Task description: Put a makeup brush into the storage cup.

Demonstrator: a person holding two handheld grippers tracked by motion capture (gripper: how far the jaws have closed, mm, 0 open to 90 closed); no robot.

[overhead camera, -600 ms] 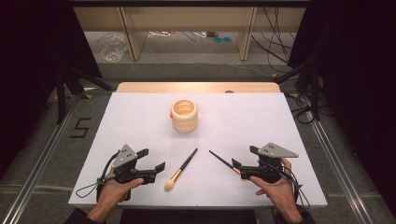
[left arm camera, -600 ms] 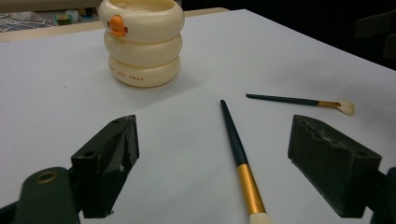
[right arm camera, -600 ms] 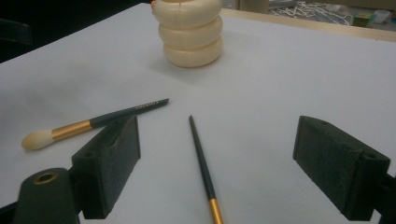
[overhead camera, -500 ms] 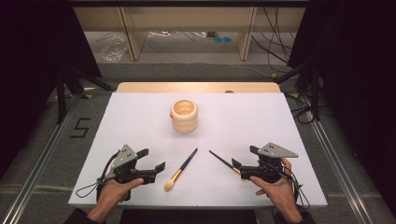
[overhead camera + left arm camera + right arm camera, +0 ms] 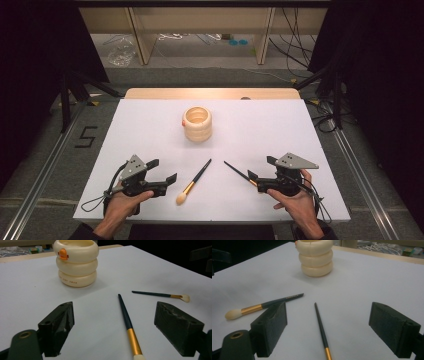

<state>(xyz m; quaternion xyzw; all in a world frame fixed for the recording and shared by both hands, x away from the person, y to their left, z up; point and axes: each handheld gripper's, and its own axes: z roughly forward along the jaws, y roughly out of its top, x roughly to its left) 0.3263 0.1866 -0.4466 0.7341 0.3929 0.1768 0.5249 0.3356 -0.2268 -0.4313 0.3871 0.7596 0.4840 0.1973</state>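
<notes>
A cream ringed cup (image 5: pixel 197 125) with an orange duck bill stands upright mid-table on the white sheet (image 5: pixel 125 130). Two makeup brushes lie flat nearer the front. The thicker brush (image 5: pixel 194 181) has a dark handle, a gold ferrule and a cream head. The thin brush (image 5: pixel 237 172) lies to its right. My left gripper (image 5: pixel 162 170) rests open on the table, just left of the thicker brush (image 5: pixel 126 317), which lies on the table between its jaws. My right gripper (image 5: pixel 260 168) is open too, with the thin brush (image 5: pixel 320 325) lying between its jaws, untouched.
A wooden strip (image 5: pixel 210 93) edges the table's far side. Beyond it are shelving legs (image 5: pixel 138 35) and loose cables (image 5: pixel 295 45) on the floor. Dark stands (image 5: pixel 65 95) flank both sides. Metal rails (image 5: pixel 360 175) run alongside the table.
</notes>
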